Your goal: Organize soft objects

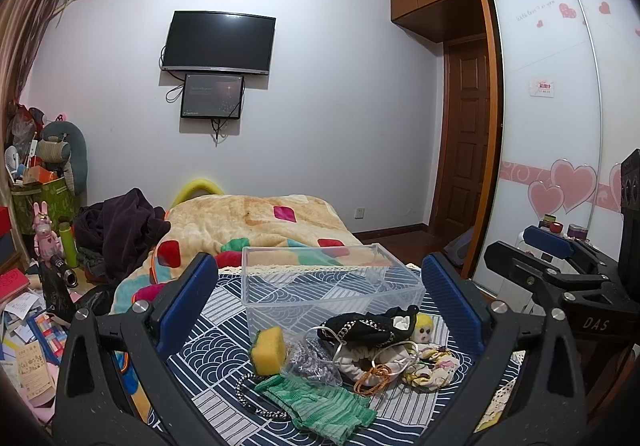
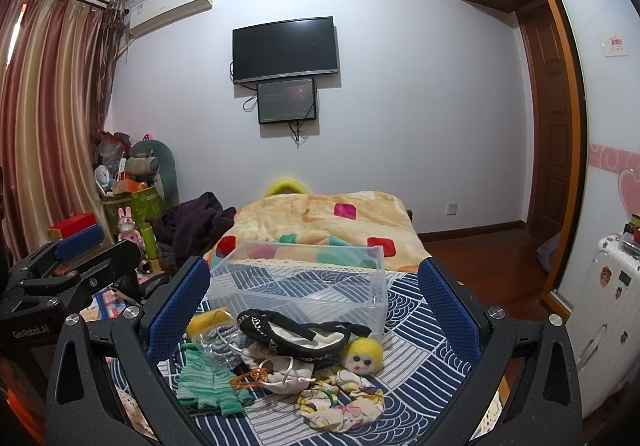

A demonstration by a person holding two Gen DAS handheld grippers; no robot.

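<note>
Soft objects (image 1: 352,358) lie heaped just before the clear box (image 1: 328,286), straight ahead of both my spread, empty grippers, left gripper (image 1: 320,310) and right gripper (image 2: 316,310) about equally near.

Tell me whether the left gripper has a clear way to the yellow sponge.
Probably yes. The left gripper is open and holds nothing, and the yellow sponge lies uncovered at the left edge of the pile, in front of the clear box. Only a clear bag touches its right side.

On the bed (image 1: 224,330), the box (image 1: 328,286) stands behind the pile: sponge (image 1: 269,351) left, doll (image 1: 423,327) right, cloth (image 1: 320,406) in front.
</note>
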